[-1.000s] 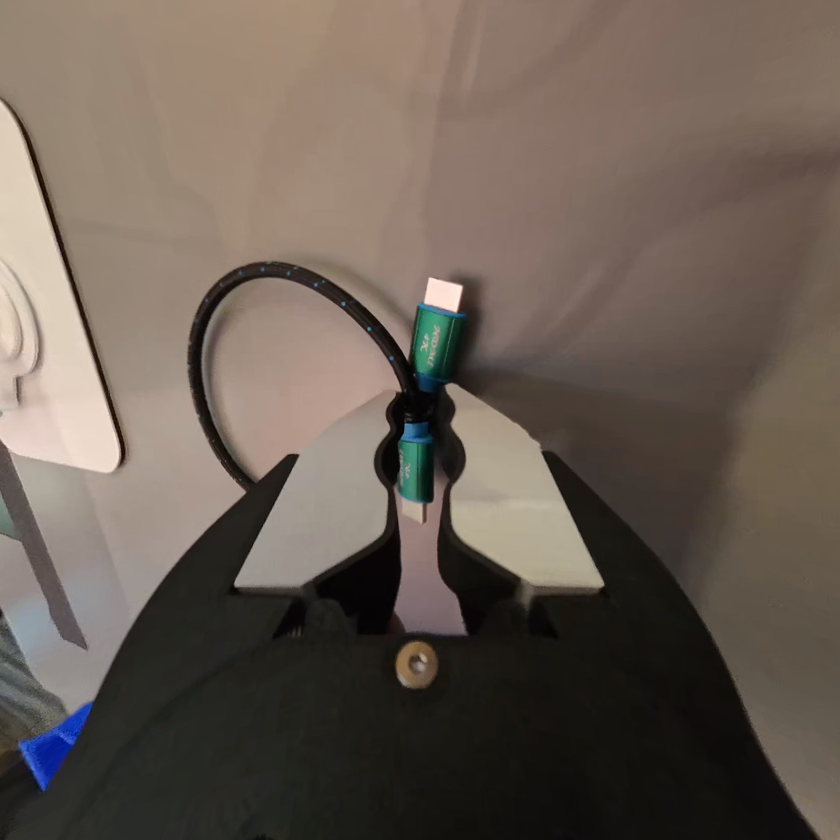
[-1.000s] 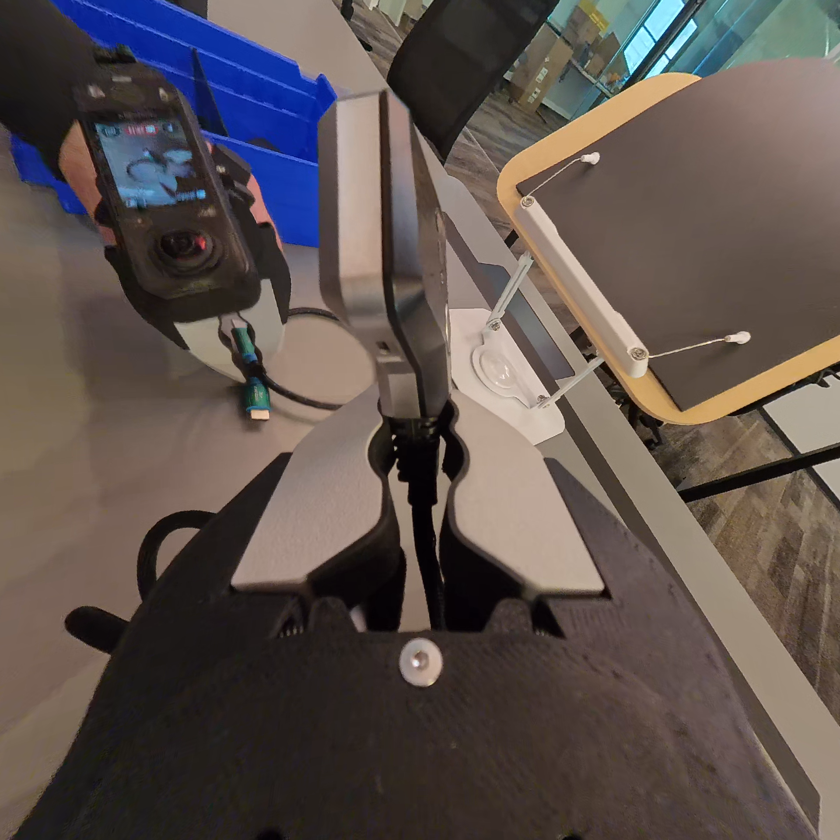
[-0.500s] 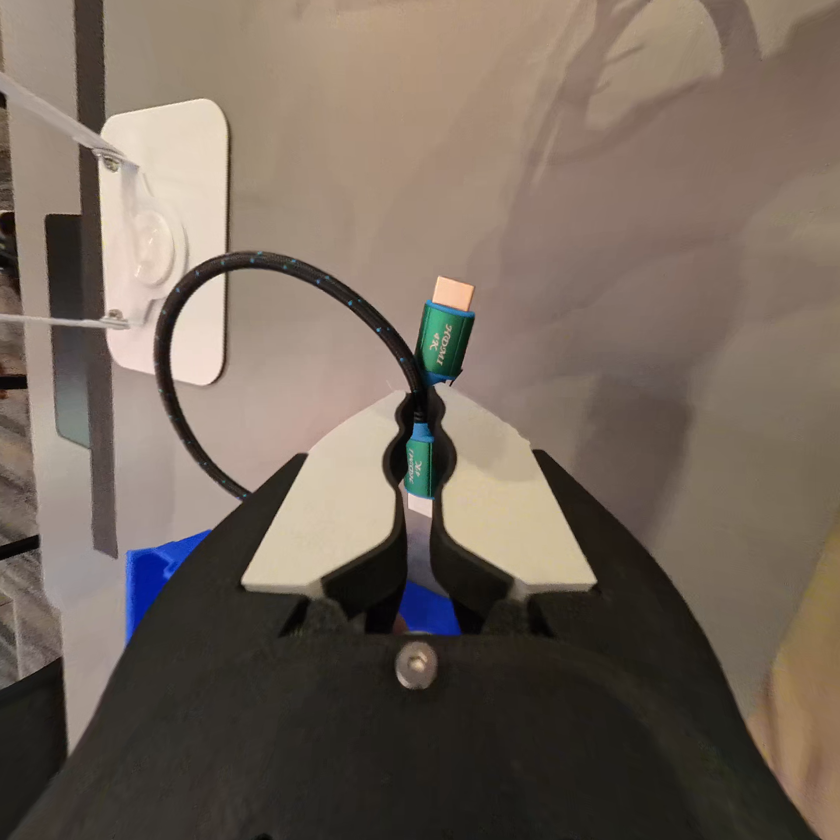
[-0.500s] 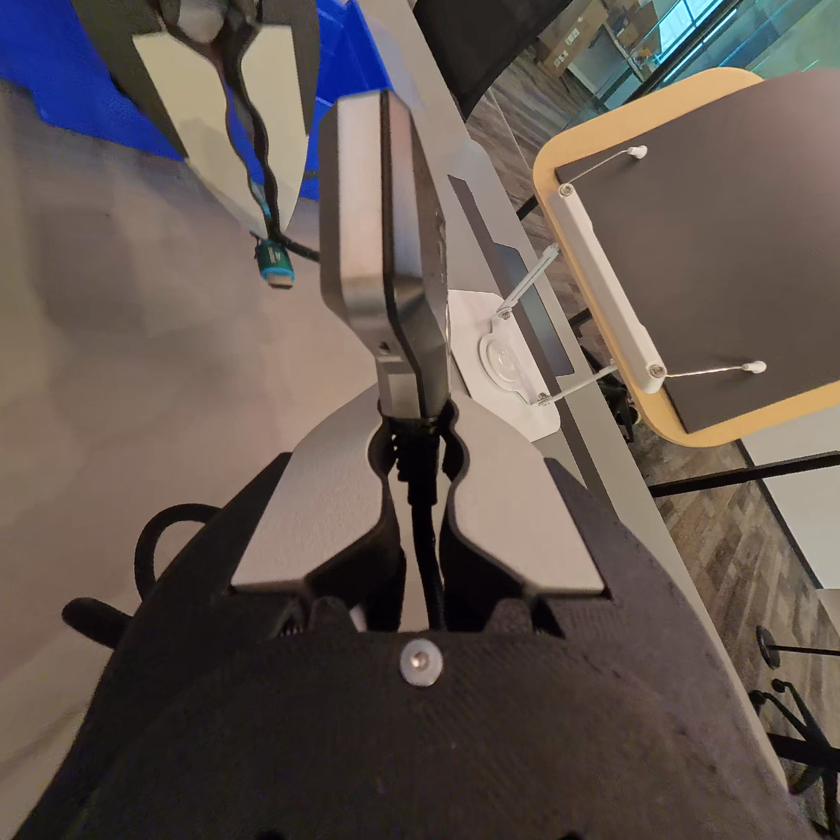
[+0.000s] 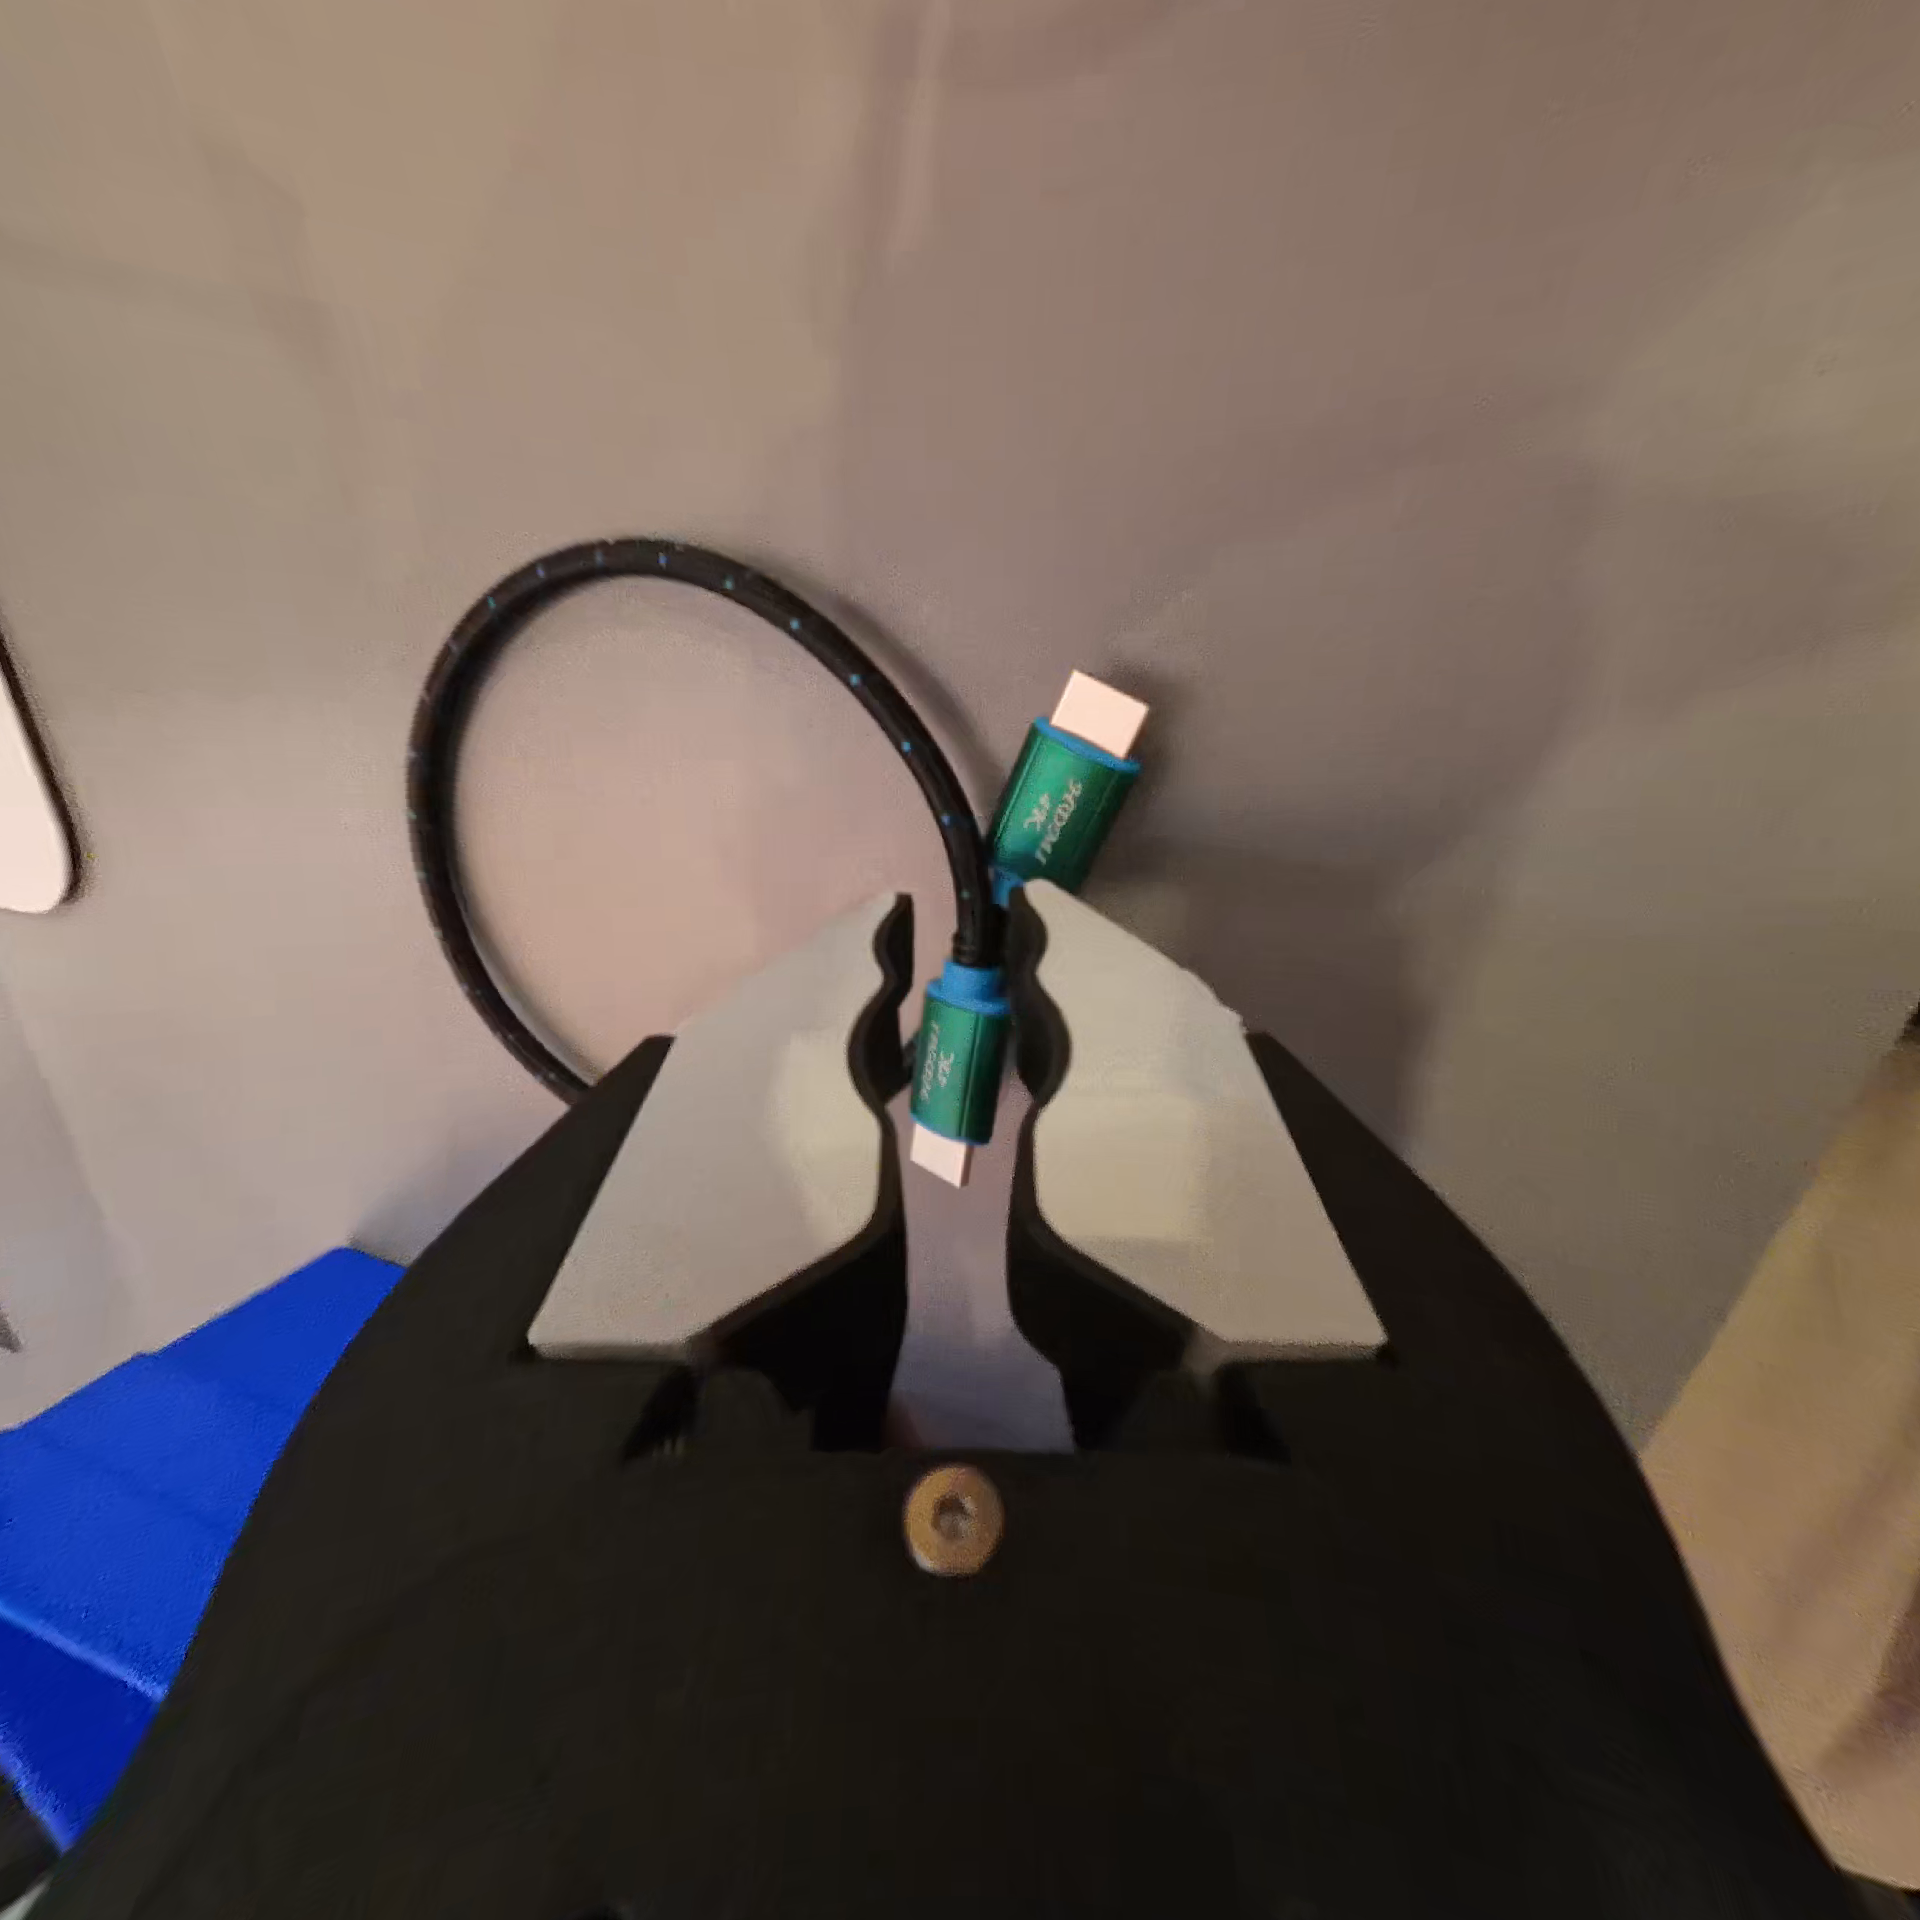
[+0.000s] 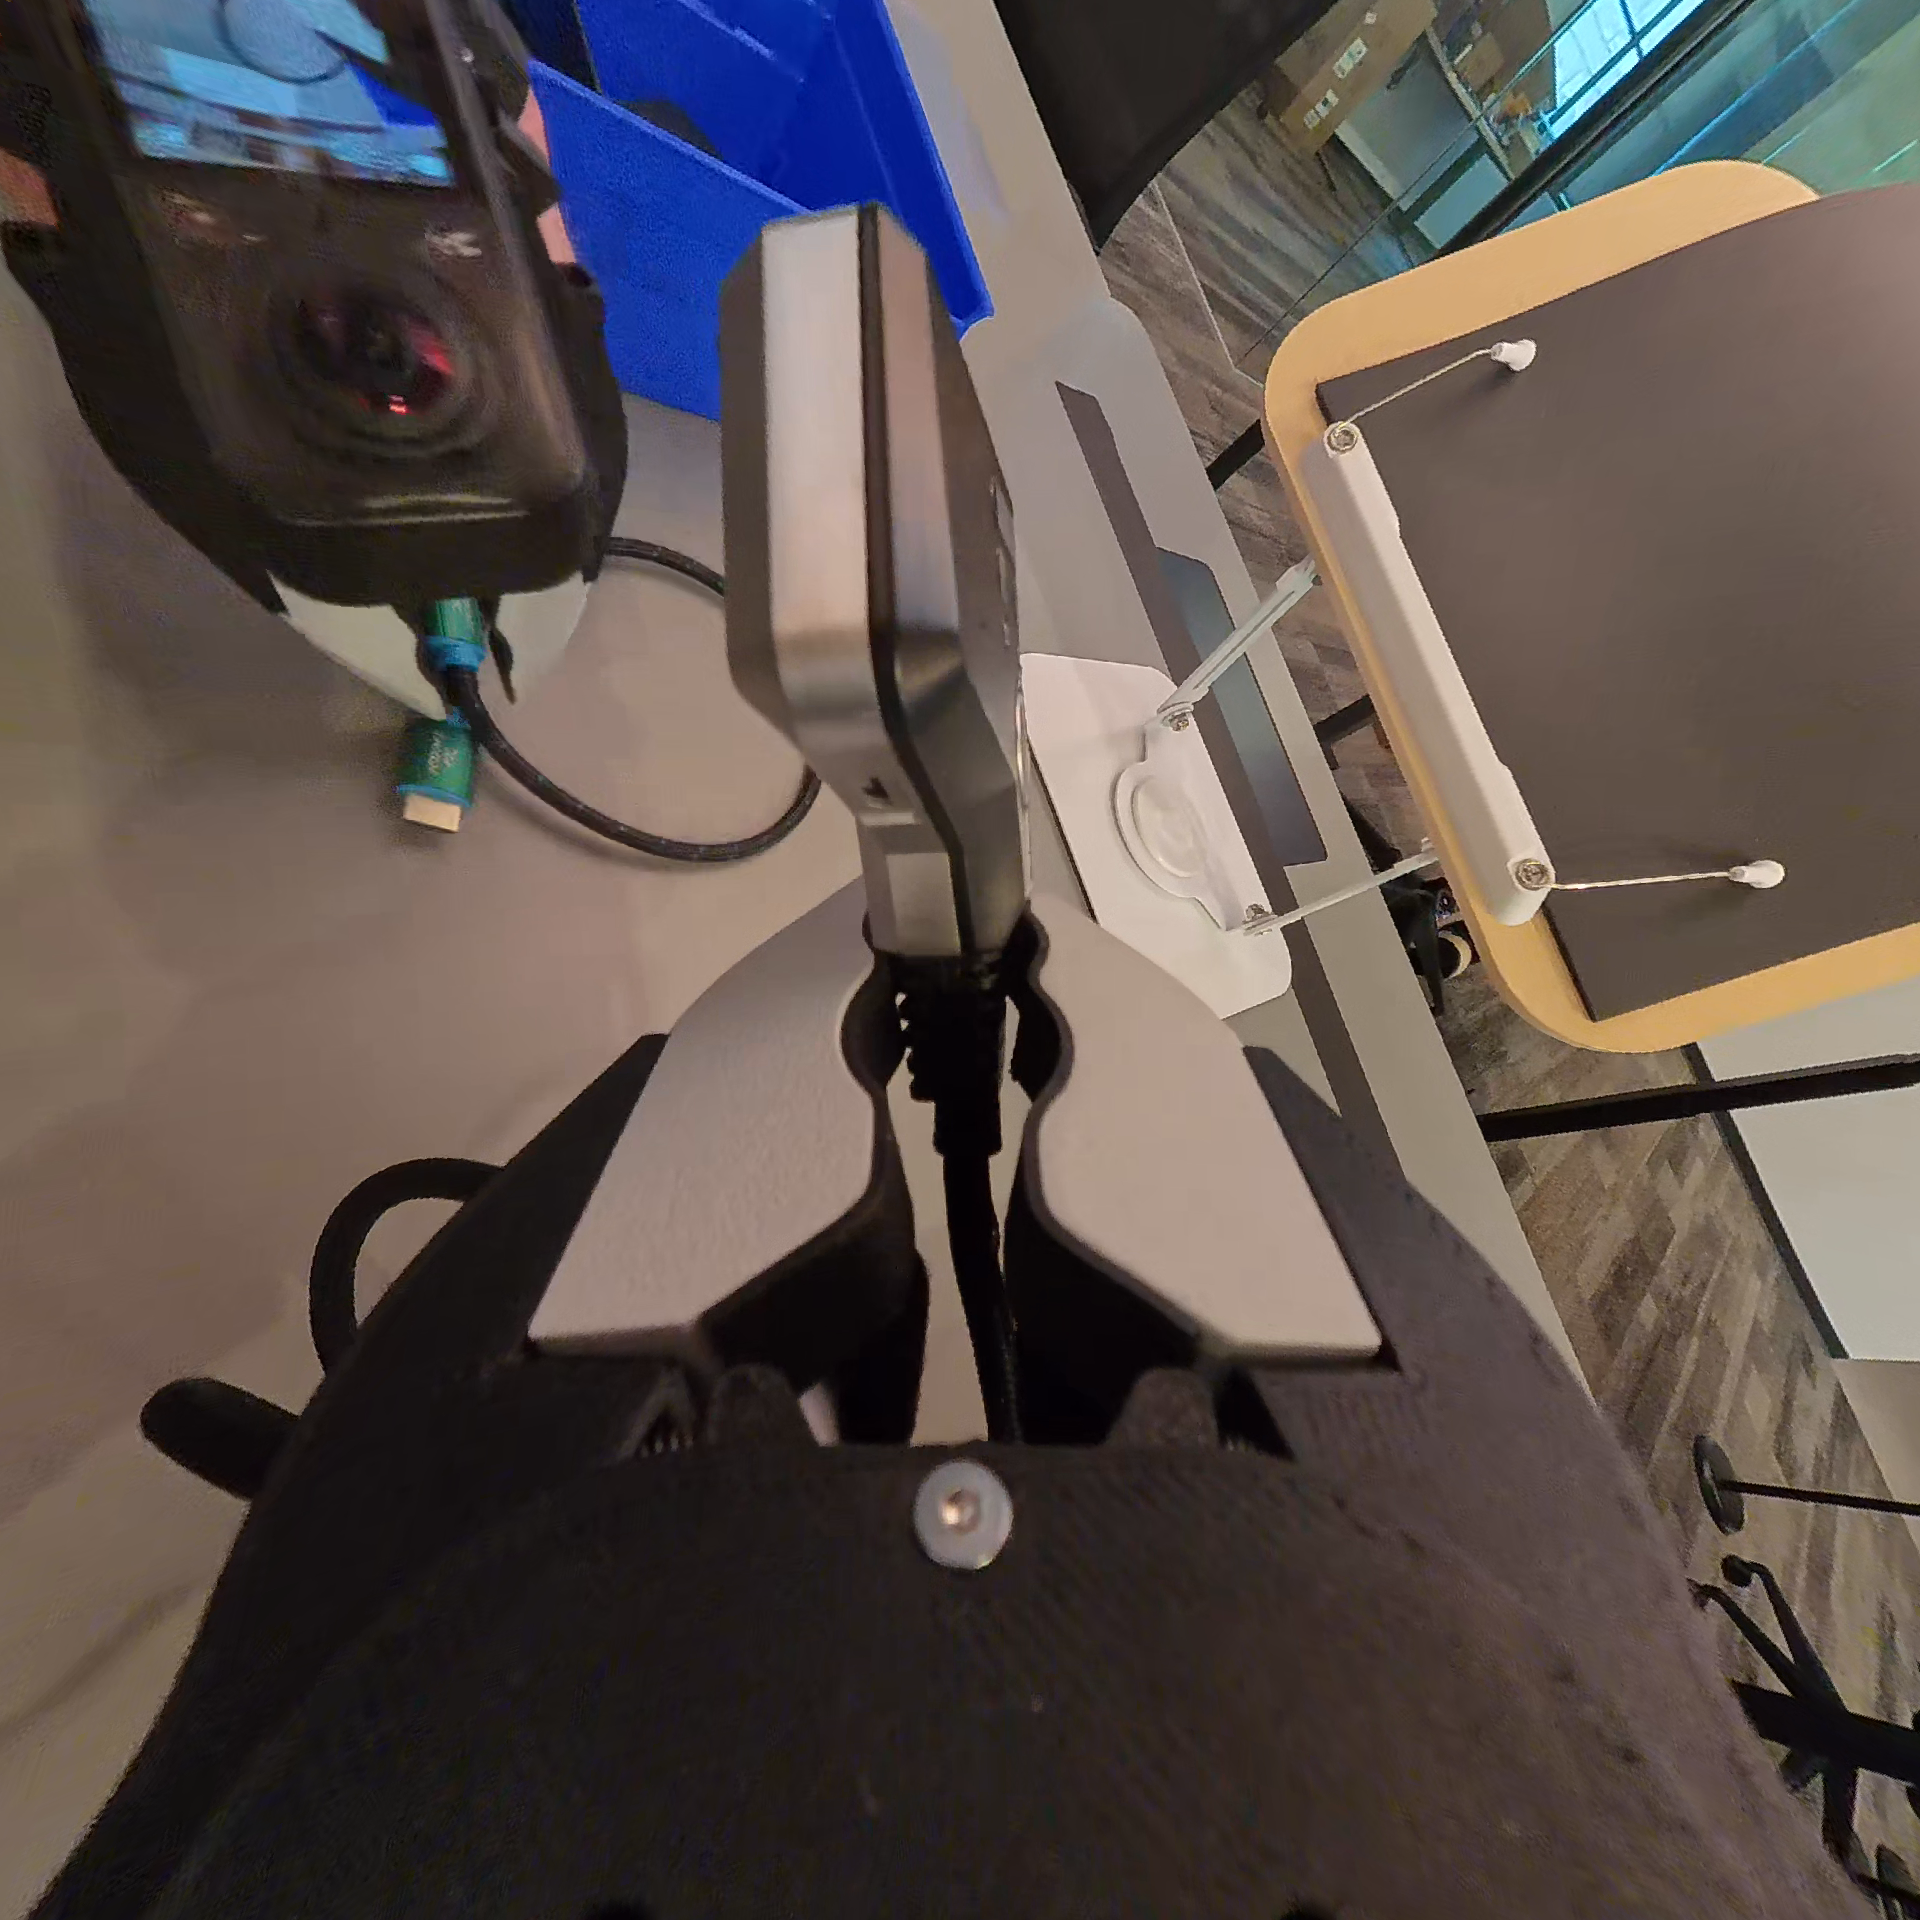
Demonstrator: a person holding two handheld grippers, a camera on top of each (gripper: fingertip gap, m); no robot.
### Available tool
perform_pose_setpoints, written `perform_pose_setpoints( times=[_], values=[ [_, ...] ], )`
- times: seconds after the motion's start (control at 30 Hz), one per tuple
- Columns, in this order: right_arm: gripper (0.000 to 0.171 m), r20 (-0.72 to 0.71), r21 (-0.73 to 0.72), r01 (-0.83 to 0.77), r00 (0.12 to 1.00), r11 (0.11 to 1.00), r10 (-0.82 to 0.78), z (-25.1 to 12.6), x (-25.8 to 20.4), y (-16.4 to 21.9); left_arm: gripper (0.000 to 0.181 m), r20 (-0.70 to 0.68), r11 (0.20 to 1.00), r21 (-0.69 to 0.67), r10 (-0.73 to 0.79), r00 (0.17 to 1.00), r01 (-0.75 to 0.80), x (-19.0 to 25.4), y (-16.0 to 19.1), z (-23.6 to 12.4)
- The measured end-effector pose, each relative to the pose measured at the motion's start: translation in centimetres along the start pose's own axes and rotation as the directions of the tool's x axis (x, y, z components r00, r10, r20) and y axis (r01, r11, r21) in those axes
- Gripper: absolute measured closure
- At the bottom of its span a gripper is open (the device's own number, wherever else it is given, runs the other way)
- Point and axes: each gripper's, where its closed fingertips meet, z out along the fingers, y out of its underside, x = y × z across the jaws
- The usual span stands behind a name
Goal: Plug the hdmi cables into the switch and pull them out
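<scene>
L gripper (image 5: 961, 997) jaws now wider, loose round cable (image 5: 540, 665); R gripper (image 6: 951, 977) clamped on switch (image 6: 862, 540) lead. Cable stiff, light; grip green plug (image 5: 961, 1070) shell.

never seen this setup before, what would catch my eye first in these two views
First, the short braided hdmi cable with green plugs, looped in front of the left gripper, whose fingers sit around it just above one plug. Next, the grey switch standing upright from the right gripper, which is shut on its black cable end. Behind them, blue bins line the grey table.
</scene>
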Motion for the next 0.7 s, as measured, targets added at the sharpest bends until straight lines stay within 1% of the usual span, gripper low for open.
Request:
perform_pose_setpoints(
  times=[0.03,0.1,0.17,0.2,0.23,0.27,0.33,0.37,0.5,0.57,0.63,0.7],
  values=[
    [0.154,0.000,0.001,-0.001,1.000,1.000,0.001,0.0,0.0,0.0,0.165,0.013,1.000,0.020,0.024,1.000,-0.024,0.0,-0.3,0.0],
    [0.154,0.001,0.005,-0.003,1.000,1.000,0.003,0.0,0.1,0.0,0.158,0.001,0.999,0.013,0.046,0.999,-0.046,-0.2,-0.3,0.0],
    [0.154,0.001,0.007,-0.004,1.000,1.000,0.004,0.0,0.1,-0.1,0.141,-0.073,0.997,0.011,0.077,0.994,-0.076,0.5,0.0,0.1],
    [0.154,0.000,0.008,-0.004,1.000,1.000,0.004,-0.1,0.1,-0.1,0.135,-0.116,0.996,-0.018,0.087,0.989,-0.090,1.0,0.6,0.3],
    [0.154,0.000,0.010,-0.005,1.000,1.000,0.005,-0.1,0.1,-0.1,0.135,-0.131,0.994,-0.011,0.106,0.986,-0.108,1.2,0.7,0.5],
    [0.154,0.000,0.011,-0.007,1.000,1.000,0.007,-0.1,0.2,-0.1,0.134,-0.163,0.992,0.030,0.122,0.979,-0.119,1.7,0.3,0.5],
    [0.154,-0.001,0.013,-0.010,1.000,1.000,0.010,-0.2,0.2,-0.1,0.142,-0.195,0.994,0.035,0.110,0.975,-0.105,2.0,0.2,0.5],
    [0.154,-0.001,0.015,-0.012,1.000,1.000,0.012,-0.2,0.2,-0.1,0.160,-0.159,0.994,0.033,0.104,0.982,-0.100,1.4,0.1,0.7],
    [0.154,0.003,0.022,-0.017,1.000,1.000,0.017,-0.1,0.2,-0.2,0.165,-0.168,0.993,0.073,0.103,0.980,-0.092,1.5,-0.5,0.9],
    [0.155,0.006,0.024,-0.014,1.000,1.000,0.014,-0.1,0.1,-0.3,0.166,-0.167,0.994,0.089,0.071,0.983,-0.057,1.5,-0.7,0.9],
    [0.154,0.007,0.022,-0.012,1.000,1.000,0.012,0.0,0.0,-0.2,0.167,-0.131,0.994,0.093,0.072,0.989,-0.060,1.4,-0.7,0.9],
    [0.154,0.008,0.022,-0.013,1.000,1.000,0.013,0.0,0.0,-0.2,0.168,-0.136,0.995,0.094,0.036,0.990,-0.024,1.6,-0.7,0.8]
  ],
)
